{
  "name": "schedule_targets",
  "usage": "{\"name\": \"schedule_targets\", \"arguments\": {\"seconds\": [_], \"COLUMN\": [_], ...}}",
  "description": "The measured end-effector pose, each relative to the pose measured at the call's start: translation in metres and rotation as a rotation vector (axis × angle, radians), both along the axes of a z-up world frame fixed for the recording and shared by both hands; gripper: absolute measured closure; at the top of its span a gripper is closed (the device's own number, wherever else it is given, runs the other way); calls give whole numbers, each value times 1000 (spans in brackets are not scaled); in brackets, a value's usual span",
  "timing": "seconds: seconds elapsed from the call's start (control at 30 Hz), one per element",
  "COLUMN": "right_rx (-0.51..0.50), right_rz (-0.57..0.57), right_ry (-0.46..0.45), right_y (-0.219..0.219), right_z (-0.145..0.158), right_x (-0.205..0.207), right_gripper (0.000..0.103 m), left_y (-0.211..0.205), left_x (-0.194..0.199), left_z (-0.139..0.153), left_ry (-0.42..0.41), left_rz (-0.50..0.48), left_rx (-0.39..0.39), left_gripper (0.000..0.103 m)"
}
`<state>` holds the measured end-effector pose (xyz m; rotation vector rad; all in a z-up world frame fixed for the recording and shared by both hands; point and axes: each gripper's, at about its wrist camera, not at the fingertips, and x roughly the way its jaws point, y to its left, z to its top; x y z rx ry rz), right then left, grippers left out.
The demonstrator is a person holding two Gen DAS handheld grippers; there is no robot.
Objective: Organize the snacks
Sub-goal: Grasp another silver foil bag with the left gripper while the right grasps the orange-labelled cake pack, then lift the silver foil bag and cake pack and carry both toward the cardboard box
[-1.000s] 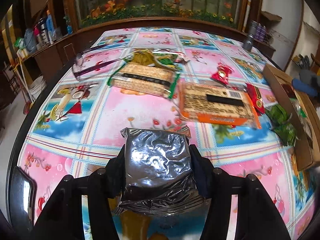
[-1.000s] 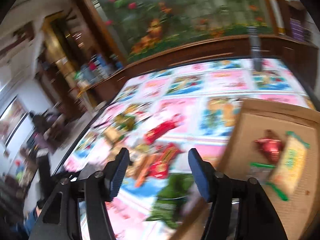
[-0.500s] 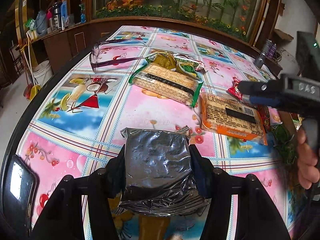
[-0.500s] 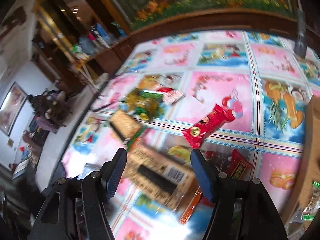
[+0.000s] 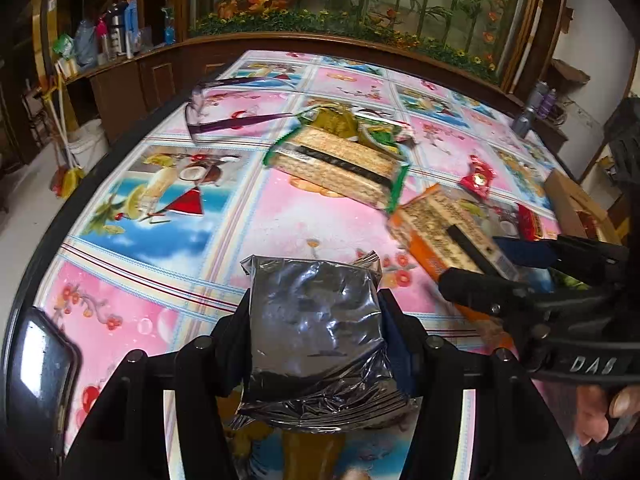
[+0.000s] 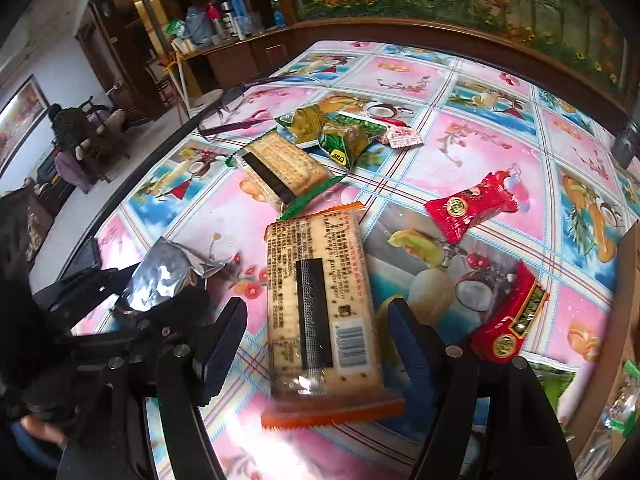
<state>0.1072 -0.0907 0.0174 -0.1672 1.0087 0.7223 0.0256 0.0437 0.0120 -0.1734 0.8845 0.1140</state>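
Observation:
My left gripper (image 5: 314,320) is shut on a silver foil snack packet (image 5: 316,332), held just above the table; the packet also shows in the right wrist view (image 6: 160,276). My right gripper (image 6: 318,332) is open, its jaws standing either side of an orange-edged cracker pack (image 6: 320,300) that lies on the table; the pack also shows in the left wrist view (image 5: 444,228). A green-edged cracker pack (image 6: 280,170) lies beyond it, also in the left wrist view (image 5: 336,164). Two red candy packets (image 6: 468,206) (image 6: 512,320) lie to the right.
Green snack packets (image 6: 336,132) and purple glasses (image 5: 216,120) lie at the far side of the flowered tablecloth (image 5: 168,224). A cardboard box (image 5: 576,204) stands at the right edge. A dark phone (image 5: 40,368) lies at the near left.
My right gripper has swung left and down from the box to straddle the orange-edged cracker pack. My left gripper still holds the foil packet, and its view has turned slightly.

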Motion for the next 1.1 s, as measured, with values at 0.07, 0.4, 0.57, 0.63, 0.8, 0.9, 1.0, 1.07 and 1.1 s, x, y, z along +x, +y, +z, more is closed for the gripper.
{"name": "schedule_targets", "arguments": {"seconds": [0.07,0.4,0.57,0.63,0.8,0.9,1.0,1.07,1.1], "right_rx": [-66,66,101,99,127,140,149,154,157], "right_rz": [-18,-185,-188,-190,-198,-206,-216,-223,-228], "right_ry": [-49,-92,-71,-71,-73,-64,-55,-54,-53], "right_y": [1,-57,-59,-58,-61,-63,-66,-68,-69], "right_z": [-2,23,24,22,25,25,25,25,26], "right_x": [-4,-10,-8,-7,-7,-6,-4,-3,-2], "right_gripper": [44,46,45,45,45,45,45,45,45], "left_y": [1,-6,-7,-8,-9,-10,-11,-11,-11], "left_x": [0,-2,-4,-5,-6,-6,-7,-7,-7], "left_z": [0,4,7,9,10,11,12,11,11], "left_ry": [-2,-30,-50,-58,-70,-75,-81,-81,-81], "left_rz": [-6,-31,-35,-36,-41,-44,-44,-43,-42], "left_rx": [-8,-2,-4,-7,-4,-4,-2,-1,0], "left_gripper": [46,46,46,46,46,46,46,46,46]}}
